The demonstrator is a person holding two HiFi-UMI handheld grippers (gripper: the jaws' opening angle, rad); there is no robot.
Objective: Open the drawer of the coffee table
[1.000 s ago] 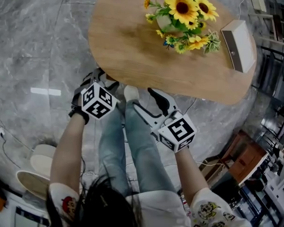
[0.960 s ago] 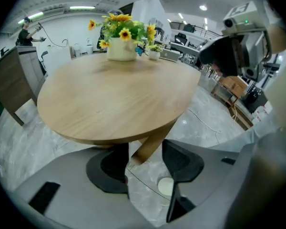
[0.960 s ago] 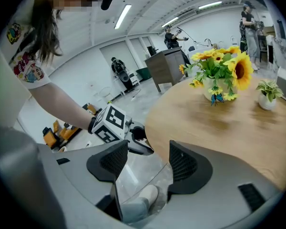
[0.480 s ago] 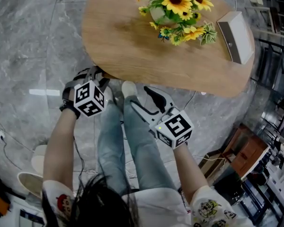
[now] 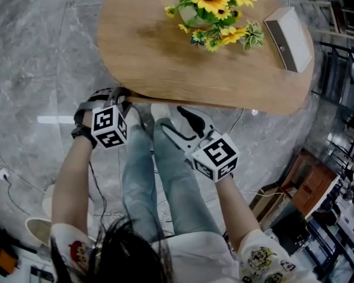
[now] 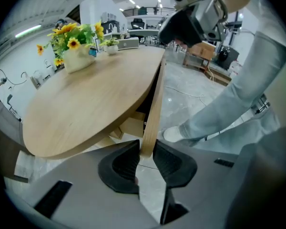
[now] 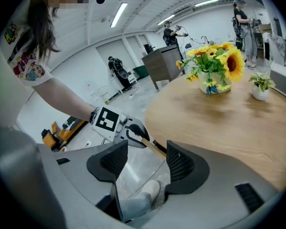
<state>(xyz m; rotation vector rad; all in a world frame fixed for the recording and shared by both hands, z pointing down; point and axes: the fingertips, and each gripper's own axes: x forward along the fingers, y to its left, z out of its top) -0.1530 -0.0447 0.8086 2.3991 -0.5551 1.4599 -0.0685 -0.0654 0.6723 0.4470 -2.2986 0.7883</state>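
The oval wooden coffee table stands in front of the person. Below its near edge a thin wooden drawer front sticks out edge-on. My left gripper has this panel between its dark pads, and its jaws are closing, with both pads against the wood. In the head view the left gripper sits right at the table's near rim. My right gripper hangs open above the person's legs, just short of the table edge, with nothing between its fingers. The right gripper view shows the left gripper gripping the drawer front.
A vase of sunflowers and a white box stand at the far side of the tabletop. The person's legs and a white shoe are below the grippers. Grey marble floor lies to the left; furniture crowds the right.
The left gripper has rolled and shifted a little leftward at the table's edge, and its jaws have narrowed onto the drawer front. The right gripper has stayed put.
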